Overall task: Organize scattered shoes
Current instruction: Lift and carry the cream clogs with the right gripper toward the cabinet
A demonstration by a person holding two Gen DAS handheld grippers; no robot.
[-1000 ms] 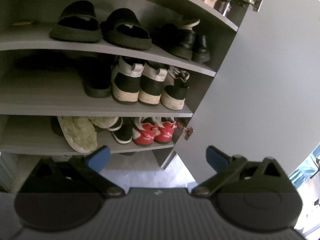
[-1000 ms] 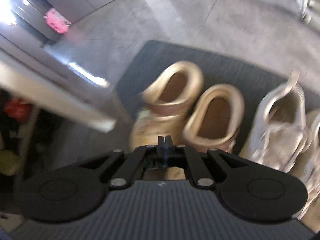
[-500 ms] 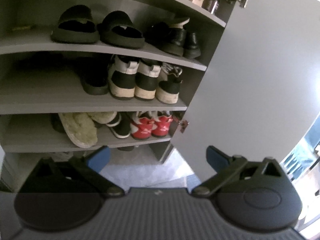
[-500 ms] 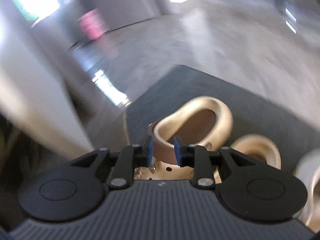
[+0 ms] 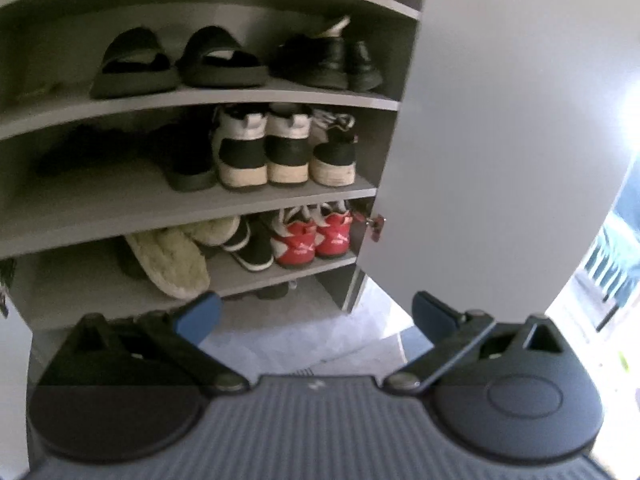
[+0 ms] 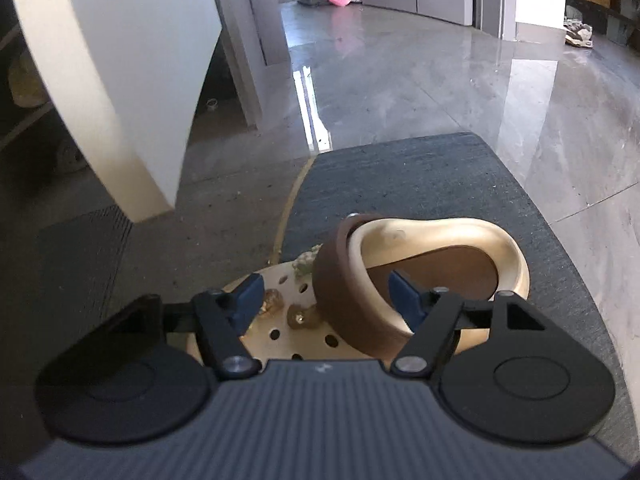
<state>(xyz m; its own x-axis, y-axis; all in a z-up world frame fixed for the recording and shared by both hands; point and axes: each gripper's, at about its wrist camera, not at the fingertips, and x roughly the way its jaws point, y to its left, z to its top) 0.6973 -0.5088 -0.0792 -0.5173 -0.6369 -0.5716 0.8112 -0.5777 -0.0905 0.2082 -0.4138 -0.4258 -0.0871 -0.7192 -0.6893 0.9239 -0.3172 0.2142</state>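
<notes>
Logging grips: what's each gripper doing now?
Left gripper: open, empty.
Right gripper: jaws opening astride the clog's brown strap, no grip.

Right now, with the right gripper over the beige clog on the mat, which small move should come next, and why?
Probably ease the right gripper a little lower and then close on the brown strap. Its jaws are opening and already straddle the strap of the beige clog without pressing it. The clog lies on the dark mat, not yet lifted. The left gripper is open and empty, facing the shoe cabinet.
</notes>
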